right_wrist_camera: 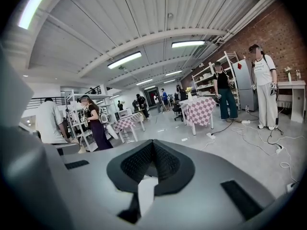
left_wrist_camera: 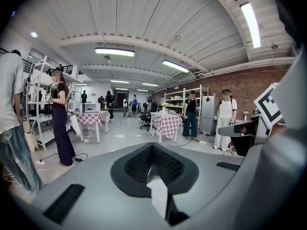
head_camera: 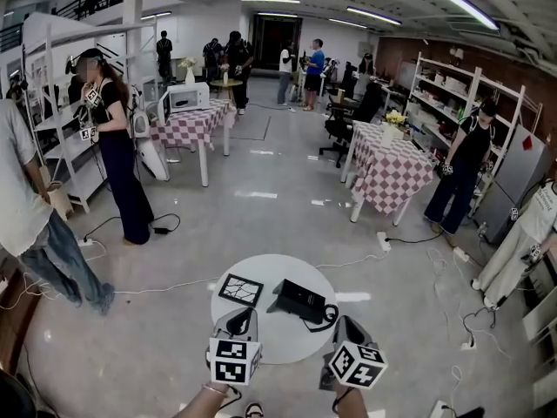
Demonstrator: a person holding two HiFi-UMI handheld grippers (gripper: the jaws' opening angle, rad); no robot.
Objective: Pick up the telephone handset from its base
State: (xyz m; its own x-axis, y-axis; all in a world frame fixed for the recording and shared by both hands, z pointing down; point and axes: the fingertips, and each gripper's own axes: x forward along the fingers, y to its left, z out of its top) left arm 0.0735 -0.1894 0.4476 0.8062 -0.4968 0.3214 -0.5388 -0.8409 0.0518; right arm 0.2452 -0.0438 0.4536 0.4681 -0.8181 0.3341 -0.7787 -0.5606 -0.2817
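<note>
Black telephone (head_camera: 303,301) on round white tabletop (head_camera: 280,342), handset (head_camera: 291,298) apparently on base. Left gripper (head_camera: 241,322), right gripper (head_camera: 348,329) hover near, jaws clenched, empty. Handset likely light, rigid, slick plastic, cord-tethered; grasp mid-bar.

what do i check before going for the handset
1. Handset resting on the telephone: ok.
2. Left gripper open: not ok, jaws together, empty.
3. Right gripper open: not ok, jaws together, empty.
4. Grippers aimed at the telephone: not ok, both gripper views show the room, not the round table.
5. Coiled cord free: cannot tell.
</note>
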